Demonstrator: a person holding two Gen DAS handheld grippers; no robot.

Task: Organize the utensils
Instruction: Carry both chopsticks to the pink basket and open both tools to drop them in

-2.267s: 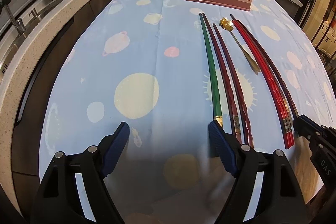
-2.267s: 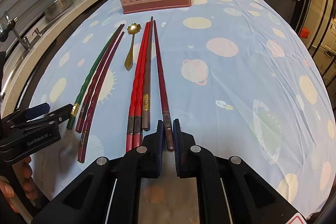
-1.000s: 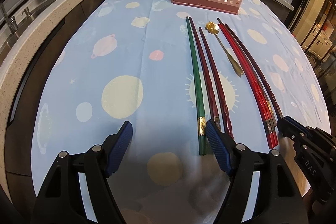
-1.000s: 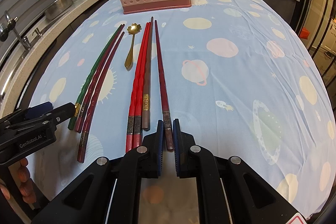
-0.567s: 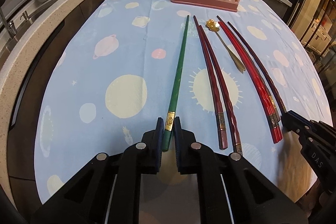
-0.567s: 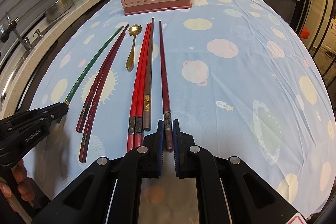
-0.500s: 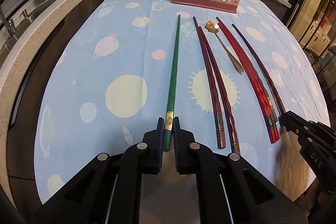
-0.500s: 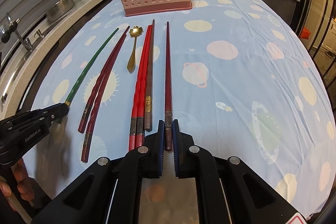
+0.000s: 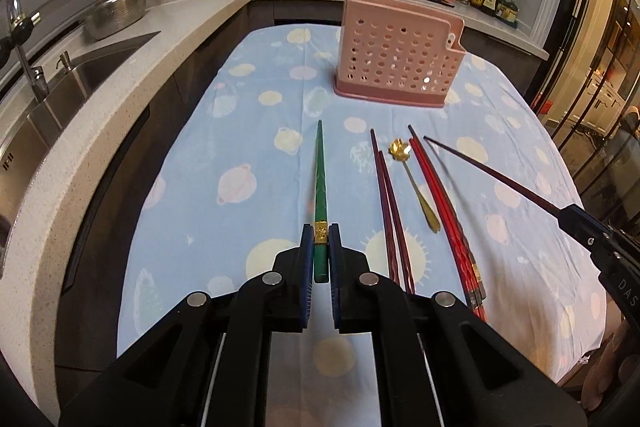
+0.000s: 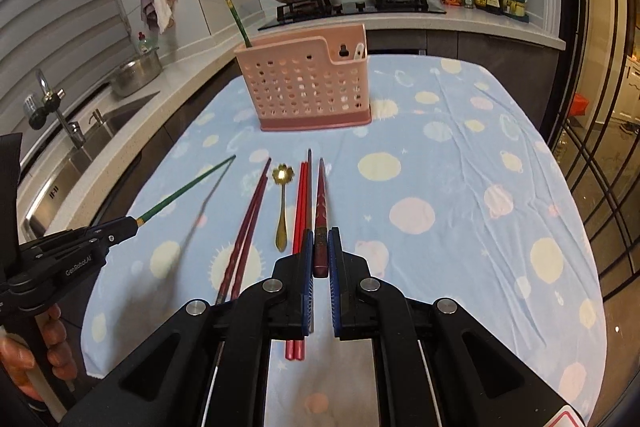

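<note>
Kitchen tabletop [image 9: 280,75] under planet-print cloth: left gripper [image 9: 319,247] fingers clamp a green chopstick [image 9: 320,179], right gripper [image 10: 319,251] fingers clamp a dark-red chopstick [image 10: 321,195]. Both sticks point lengthwise toward the perforated pink plastic holder [image 10: 308,87], directly ahead; neither hand looks nearer.

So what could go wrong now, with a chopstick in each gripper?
Each stick is pinched only at its thick end: the green chopstick in the left gripper, the dark red chopstick in the right gripper. They might swivel or slip. Long tips could also bump the pink holder instead of entering.
</note>
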